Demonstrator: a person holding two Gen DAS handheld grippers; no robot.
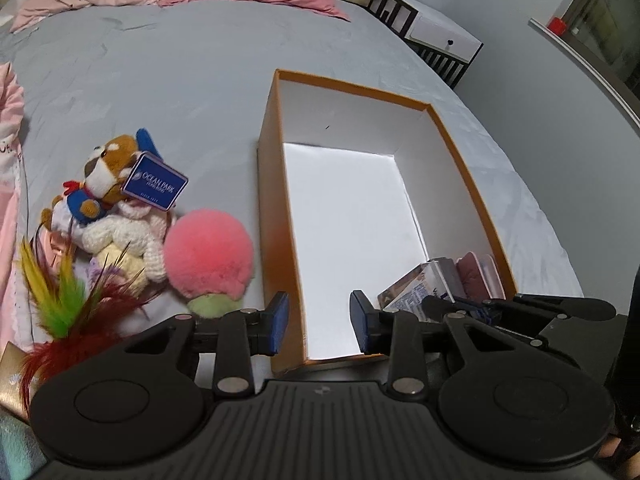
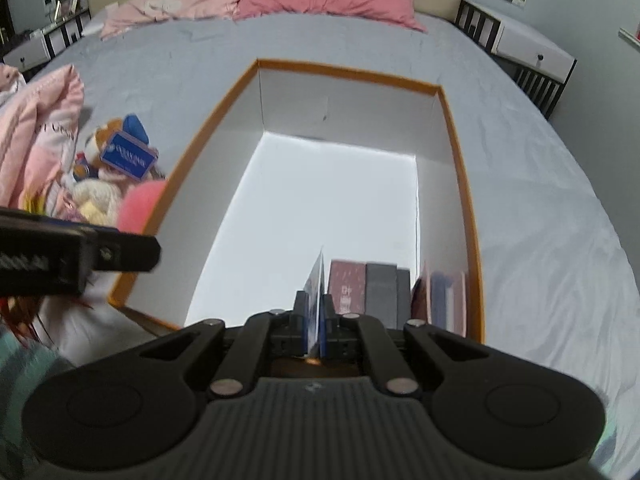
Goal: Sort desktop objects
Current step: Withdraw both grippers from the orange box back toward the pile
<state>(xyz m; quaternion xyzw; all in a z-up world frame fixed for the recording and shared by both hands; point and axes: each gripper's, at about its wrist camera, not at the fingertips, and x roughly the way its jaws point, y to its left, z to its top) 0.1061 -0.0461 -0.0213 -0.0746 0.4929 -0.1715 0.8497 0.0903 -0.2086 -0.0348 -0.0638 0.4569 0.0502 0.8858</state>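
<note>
My right gripper (image 2: 316, 316) is clamped on a thin blue card (image 2: 316, 300), held edge-on and upright over the near end of the orange box (image 2: 468, 208); the card sits just left of the row of books (image 2: 368, 288) standing against the near right wall; whether its lower edge touches the floor of the box I cannot tell. My left gripper (image 1: 318, 320) hangs empty with its pads apart, straddling the near left wall of the box; one blue pad (image 1: 280, 322) outside, the other inside.

Risks as I judge them: the card is thin and pinched only near one edge; released upright with nothing leaning on its left face, it will likely topple flat onto the white floor rather than file beside the books; pushed right too hard, it may tip the maroon book (image 2: 347, 286) or wedge crooked. From the left wrist view a small carton (image 1: 416, 288) already lies tilted in that corner; more crowding could knock it further.

The left gripper sits low at the box wall; any sideways drift could shove the box across the grey bedsheet (image 1: 180, 72), which looks slippery and soft. Still outside: pink pompom (image 1: 210, 256), plush dog (image 1: 106, 172) with its blue tag (image 1: 155, 182), feather toy (image 1: 60, 300); all bunched just left of the box, so a careless reach may drag several at once.
</note>
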